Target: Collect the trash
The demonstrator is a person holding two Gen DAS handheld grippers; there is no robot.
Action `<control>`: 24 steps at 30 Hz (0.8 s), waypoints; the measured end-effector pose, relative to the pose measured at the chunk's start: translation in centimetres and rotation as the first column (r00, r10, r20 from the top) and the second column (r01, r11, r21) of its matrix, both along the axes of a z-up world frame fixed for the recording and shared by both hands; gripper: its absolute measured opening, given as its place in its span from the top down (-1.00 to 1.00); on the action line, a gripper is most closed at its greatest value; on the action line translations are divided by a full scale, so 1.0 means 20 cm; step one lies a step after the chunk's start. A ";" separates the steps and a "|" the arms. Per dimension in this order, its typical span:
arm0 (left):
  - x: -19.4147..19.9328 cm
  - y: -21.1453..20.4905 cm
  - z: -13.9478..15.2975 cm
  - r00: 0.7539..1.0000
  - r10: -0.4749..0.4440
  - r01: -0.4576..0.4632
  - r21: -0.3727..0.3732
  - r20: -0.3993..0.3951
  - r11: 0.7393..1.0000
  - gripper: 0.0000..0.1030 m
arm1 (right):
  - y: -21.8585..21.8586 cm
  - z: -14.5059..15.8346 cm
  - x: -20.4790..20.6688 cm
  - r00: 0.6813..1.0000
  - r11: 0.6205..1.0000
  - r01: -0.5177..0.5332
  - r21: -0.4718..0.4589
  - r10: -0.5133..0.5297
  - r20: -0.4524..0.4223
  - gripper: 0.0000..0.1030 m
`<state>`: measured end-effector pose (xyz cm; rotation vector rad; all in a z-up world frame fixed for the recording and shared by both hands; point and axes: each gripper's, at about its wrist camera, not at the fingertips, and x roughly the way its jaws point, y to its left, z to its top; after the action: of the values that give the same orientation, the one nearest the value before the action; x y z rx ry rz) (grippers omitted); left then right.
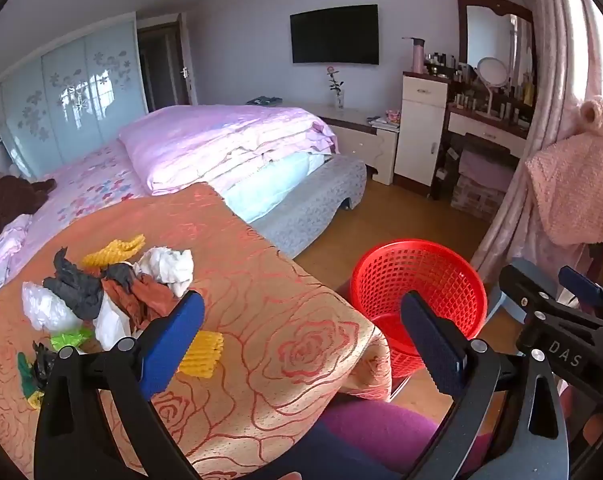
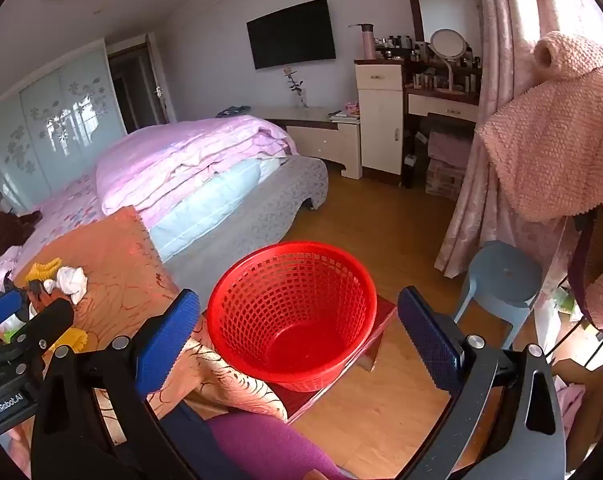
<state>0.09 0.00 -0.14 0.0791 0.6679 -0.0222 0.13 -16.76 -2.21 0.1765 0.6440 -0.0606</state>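
Our grippers, left and right, both agape, above rose-patterned cloth, trash, red basket, bed beyond.

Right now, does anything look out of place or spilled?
Only the trash pile scattered on the orange tablecloth: crumpled paper, bags and wrappers. The red basket stands upright and empty on a low stool beside it. Both grippers, left and right, are open, holding nothing.

Both the left gripper and right gripper are held level, jaws spread wide, gripping nothing.
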 end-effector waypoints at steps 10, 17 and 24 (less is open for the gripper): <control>0.01 -0.03 -0.01 1.000 -0.010 0.010 -0.002 0.005 1.000 -0.84 | -0.02 0.01 0.01 1.000 0.999 0.025 -0.026 -0.025 0.001 -0.87; 0.01 0.00 0.00 1.000 0.000 0.001 -0.022 0.005 1.000 -0.84 | -0.03 0.03 0.00 1.000 0.999 0.027 -0.027 -0.027 0.001 -0.87; 0.01 0.01 0.00 1.000 0.000 0.000 -0.024 0.000 1.000 -0.84 | -0.01 0.02 0.00 1.000 0.999 0.027 -0.038 -0.027 -0.001 -0.87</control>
<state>0.34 0.14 -0.09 0.0554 0.6678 -0.0300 0.22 -17.03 -1.81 0.1485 0.6415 -0.0990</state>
